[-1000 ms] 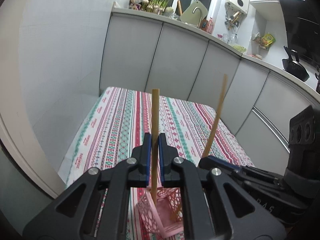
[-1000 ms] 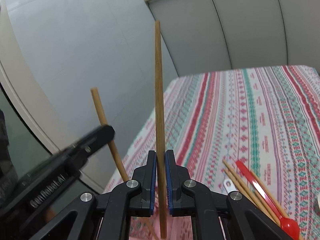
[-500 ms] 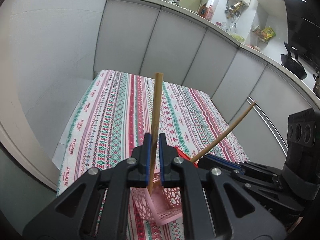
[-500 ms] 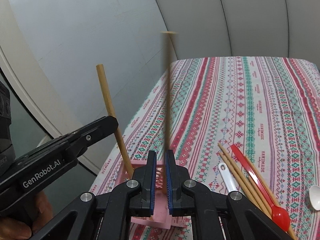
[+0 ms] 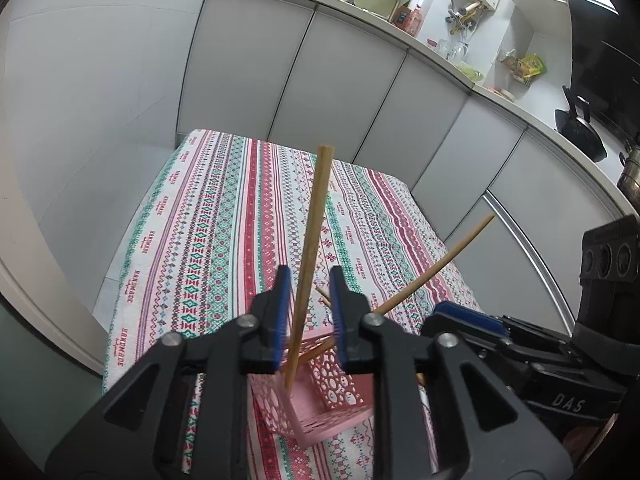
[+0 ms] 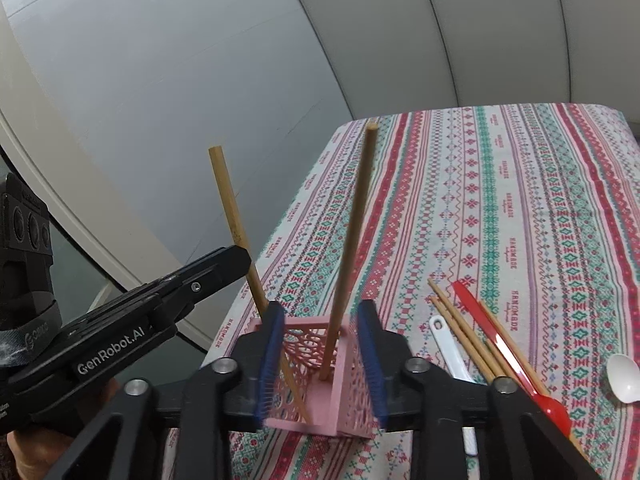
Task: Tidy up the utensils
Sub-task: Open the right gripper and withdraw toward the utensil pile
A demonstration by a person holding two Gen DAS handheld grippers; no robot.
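Two grippers: both over the pink perforated plastic basket, jaws apart on each.
Left gripper: blue pads spread, gripping nothing; one round bamboo chopstick stands in the gap, not clearly touching either pad.
Right gripper: blue pads wide apart, gripping nothing; second bamboo chopstick rises between them, free of both.
Chopstick ends: both lower tips sit inside the basket; in the right wrist view the left-hand stick leans away from the right-hand one, tops well apart.
Basket: upright on the striped red-green-white patterned tablecloth, near the table's front edge.
Loose utensils: just right of the basket on the cloth lie a bundle of thin bamboo chopsticks, a red plastic spoon beside them, a white plastic spoon handle on their near side.
Further right: white spoon bowl, apart from the bundle.
Background: grey cabinet doors behind the table.
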